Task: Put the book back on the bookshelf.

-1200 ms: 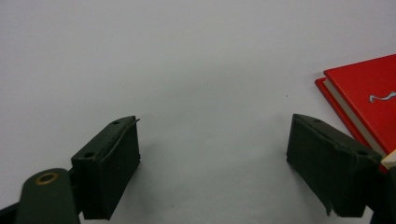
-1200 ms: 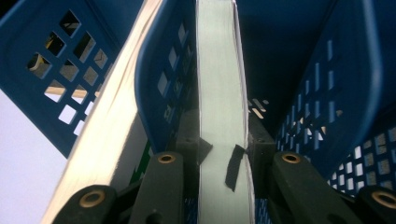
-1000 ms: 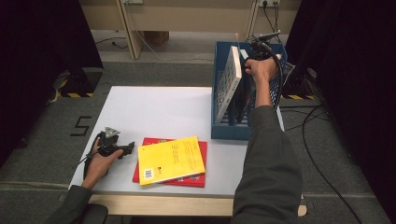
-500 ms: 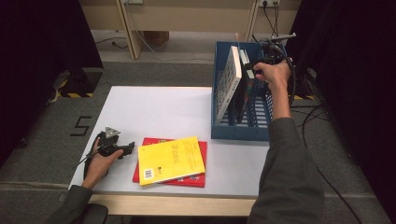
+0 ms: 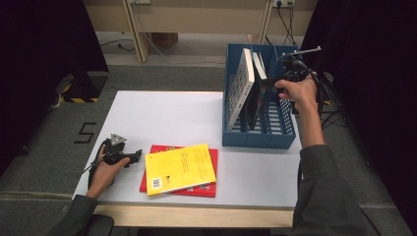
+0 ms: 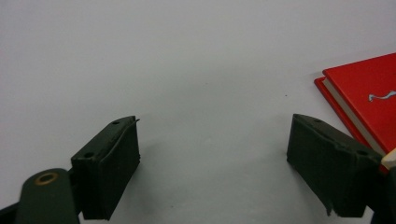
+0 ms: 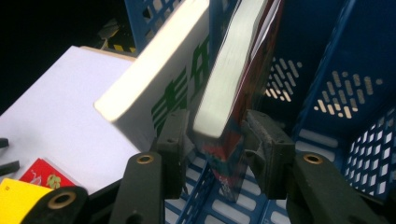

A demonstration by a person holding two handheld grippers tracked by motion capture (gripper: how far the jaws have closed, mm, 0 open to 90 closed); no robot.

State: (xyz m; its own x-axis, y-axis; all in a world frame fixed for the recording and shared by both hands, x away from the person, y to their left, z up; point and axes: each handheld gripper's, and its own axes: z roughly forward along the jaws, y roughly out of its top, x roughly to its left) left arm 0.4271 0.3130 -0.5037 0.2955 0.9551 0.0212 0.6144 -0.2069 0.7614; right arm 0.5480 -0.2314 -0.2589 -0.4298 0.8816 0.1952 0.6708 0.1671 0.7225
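Blue rack (image 7: 336,70) holds a dark-covered book (image 7: 233,93), which we see between our right claw's (image 7: 217,135) jaws. They have just been opening, released.

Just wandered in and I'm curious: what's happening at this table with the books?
A person is filing books into a blue rack. The right gripper has just been opening around a red-covered book stood in the rack, the book still between its jaws. The left gripper rests open on the table beside a yellow book lying on a red one.
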